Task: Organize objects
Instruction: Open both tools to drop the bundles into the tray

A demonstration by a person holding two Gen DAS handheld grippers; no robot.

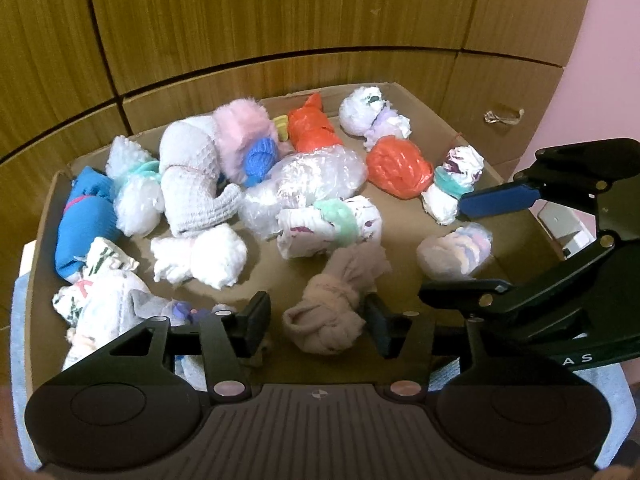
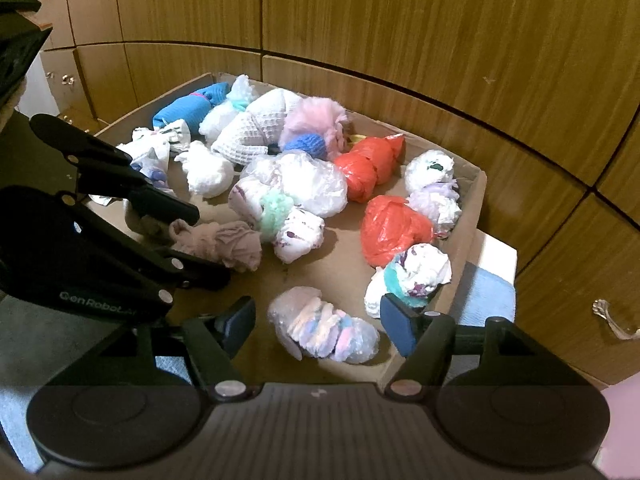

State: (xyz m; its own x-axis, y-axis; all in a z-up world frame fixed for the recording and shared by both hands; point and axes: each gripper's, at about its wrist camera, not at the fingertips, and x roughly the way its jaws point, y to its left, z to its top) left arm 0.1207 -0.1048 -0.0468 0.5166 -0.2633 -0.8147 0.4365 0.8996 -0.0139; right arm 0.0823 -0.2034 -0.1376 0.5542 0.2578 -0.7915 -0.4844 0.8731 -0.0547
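The left tongs (image 1: 316,322) stand released over the near part of a cardboard box (image 2: 472,184), a beige stocking bundle (image 1: 336,304) lying loose between their fingers on the box floor. The right tongs (image 2: 318,322) are released too, straddling a pastel bagged bundle (image 2: 324,328) without pressing it. Other bundles, two of them orange (image 2: 394,228), fill the box before a wooden cabinet (image 1: 280,20).

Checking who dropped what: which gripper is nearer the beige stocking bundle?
Left. The left gripper straddles the beige stocking bundle, fingers open either side. The right gripper sits over the pastel striped bundle instead.
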